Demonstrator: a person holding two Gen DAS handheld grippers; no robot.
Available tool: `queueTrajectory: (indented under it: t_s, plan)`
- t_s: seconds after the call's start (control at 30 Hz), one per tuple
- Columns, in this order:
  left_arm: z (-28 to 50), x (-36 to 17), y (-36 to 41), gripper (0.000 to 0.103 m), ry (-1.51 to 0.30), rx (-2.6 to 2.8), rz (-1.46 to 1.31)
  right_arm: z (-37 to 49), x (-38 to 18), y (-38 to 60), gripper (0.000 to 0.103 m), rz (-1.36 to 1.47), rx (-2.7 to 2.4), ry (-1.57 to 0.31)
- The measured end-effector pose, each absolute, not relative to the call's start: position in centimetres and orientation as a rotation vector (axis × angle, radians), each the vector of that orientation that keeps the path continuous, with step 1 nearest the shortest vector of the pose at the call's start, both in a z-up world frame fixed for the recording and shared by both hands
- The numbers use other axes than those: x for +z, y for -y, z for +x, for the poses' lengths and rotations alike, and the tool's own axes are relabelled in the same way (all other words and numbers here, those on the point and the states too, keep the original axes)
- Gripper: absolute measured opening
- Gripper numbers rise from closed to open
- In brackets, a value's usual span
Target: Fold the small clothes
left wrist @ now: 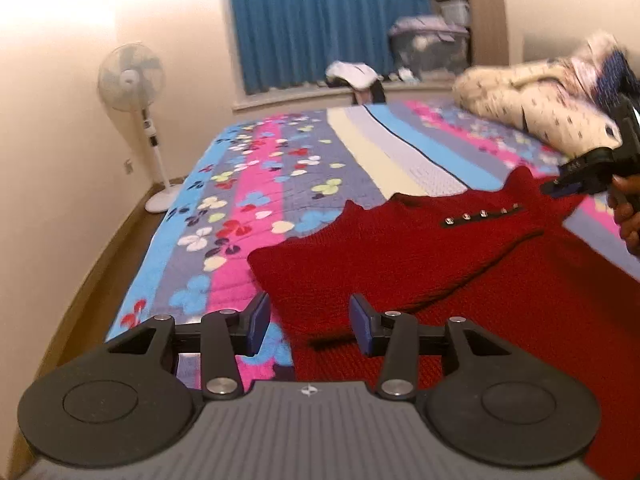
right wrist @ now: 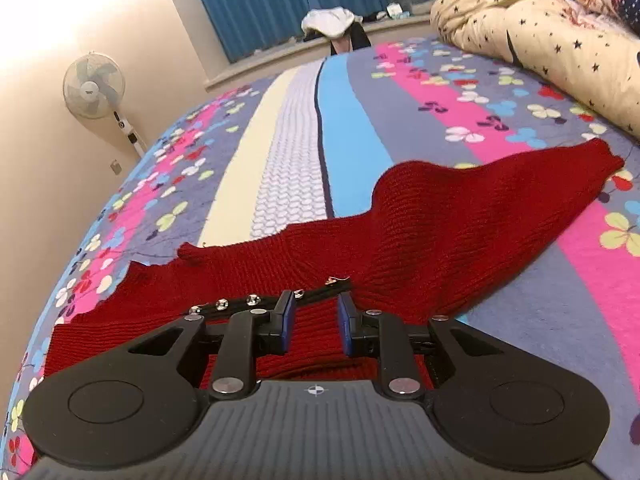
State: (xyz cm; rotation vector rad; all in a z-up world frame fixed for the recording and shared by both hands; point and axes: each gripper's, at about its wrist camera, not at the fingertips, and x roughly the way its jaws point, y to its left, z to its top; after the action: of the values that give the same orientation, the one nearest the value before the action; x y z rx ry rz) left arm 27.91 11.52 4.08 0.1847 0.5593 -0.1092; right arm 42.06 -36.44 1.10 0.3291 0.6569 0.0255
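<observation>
A red knitted sweater (left wrist: pixel 400 248) lies spread on the bed, partly folded over itself, with a black strip of silver studs (left wrist: pixel 482 214) across it. My left gripper (left wrist: pixel 310 320) hovers open over the sweater's near left edge, with nothing between its blue pads. In the right wrist view the sweater (right wrist: pixel 420 232) stretches away with one sleeve pointing right. My right gripper (right wrist: pixel 316 312) stands just behind the studded strip (right wrist: pixel 260 300), jaws a little apart and pads not pressing the knit. In the left wrist view the right gripper (left wrist: pixel 576 176) appears at the far right, held by a hand (left wrist: pixel 628 216).
A colourful flowered bedspread (left wrist: pixel 248 184) covers the bed. A cream star-print duvet (right wrist: pixel 540 36) is heaped at the back right. A standing fan (left wrist: pixel 132 80) is by the left wall, with floor beside the bed. Blue curtains (left wrist: pixel 312 20) and clothes on the sill lie beyond.
</observation>
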Motion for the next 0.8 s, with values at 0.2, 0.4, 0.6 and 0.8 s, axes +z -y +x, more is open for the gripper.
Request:
queueTrajectory:
  t_s: [0.2,0.4,0.6,0.8]
  plan:
    - [28.1,4.3,-12.1,0.046,-0.590,-0.028,0.137,38.8,3.1,38.1,0.011,0.322,0.045,-0.565]
    - [28.8,3.8,-11.3,0.046,-0.619,-0.020,0.188,37.4,3.1,43.9,0.005,0.415,-0.041,-0.500]
    - [30.4,2.8,-10.8,0.046,-0.625,-0.051,0.216,38.7,-0.5,48.4,0.006,0.476,-0.175,-0.558]
    - [32.4,2.3,-11.3,0.046,-0.653,-0.039,0.170,39.9,-3.5,52.2,0.007,0.612,-0.270,-0.523]
